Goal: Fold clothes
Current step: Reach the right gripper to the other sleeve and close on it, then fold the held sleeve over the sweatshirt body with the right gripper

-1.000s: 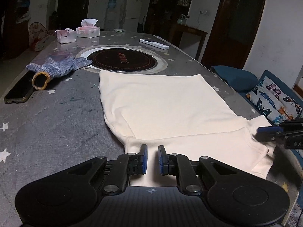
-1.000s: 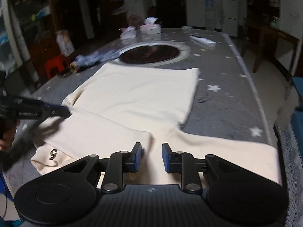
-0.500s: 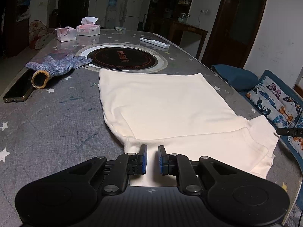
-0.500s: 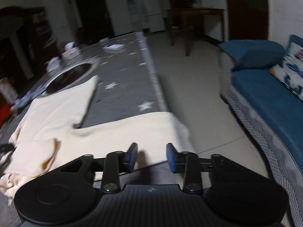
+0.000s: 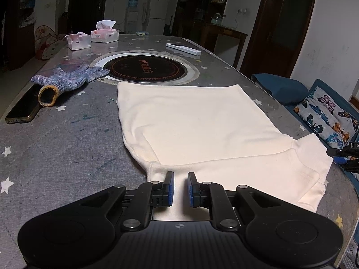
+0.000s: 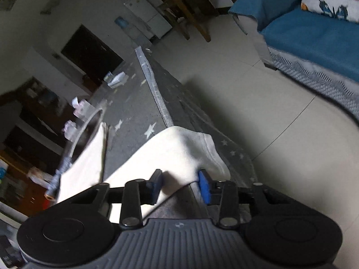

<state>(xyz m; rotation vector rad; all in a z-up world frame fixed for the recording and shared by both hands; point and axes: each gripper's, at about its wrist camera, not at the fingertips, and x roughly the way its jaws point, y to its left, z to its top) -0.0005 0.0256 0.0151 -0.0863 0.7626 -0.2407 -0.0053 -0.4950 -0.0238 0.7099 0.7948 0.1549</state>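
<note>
A cream T-shirt [image 5: 190, 121] lies flat on the grey star-patterned table [image 5: 56, 148], its far half spread smooth. My left gripper [image 5: 180, 186] sits at the shirt's near edge, its blue pads a narrow gap apart with cream cloth filling that gap. The shirt's right sleeve [image 6: 179, 148] droops over the table's edge. My right gripper [image 6: 180, 183], rolled sideways, straddles this sleeve end; its jaws are closing, cloth lies between them, and the pads stand well apart. The right gripper [image 5: 332, 155] also shows at the right border of the left wrist view.
A round black cooktop [image 5: 145, 67] is set into the table beyond the shirt. A knitted glove [image 5: 65, 80] and a phone [image 5: 22, 109] lie at the left. Tissue boxes [image 5: 104, 34] and a white remote [image 5: 182, 48] are farther back. A blue sofa [image 6: 314, 35] stands to the right.
My right gripper swung from above the shirt out to the table's right edge, rolled over and opened wider around the sleeve end. The left gripper and the shirt body have not moved.
</note>
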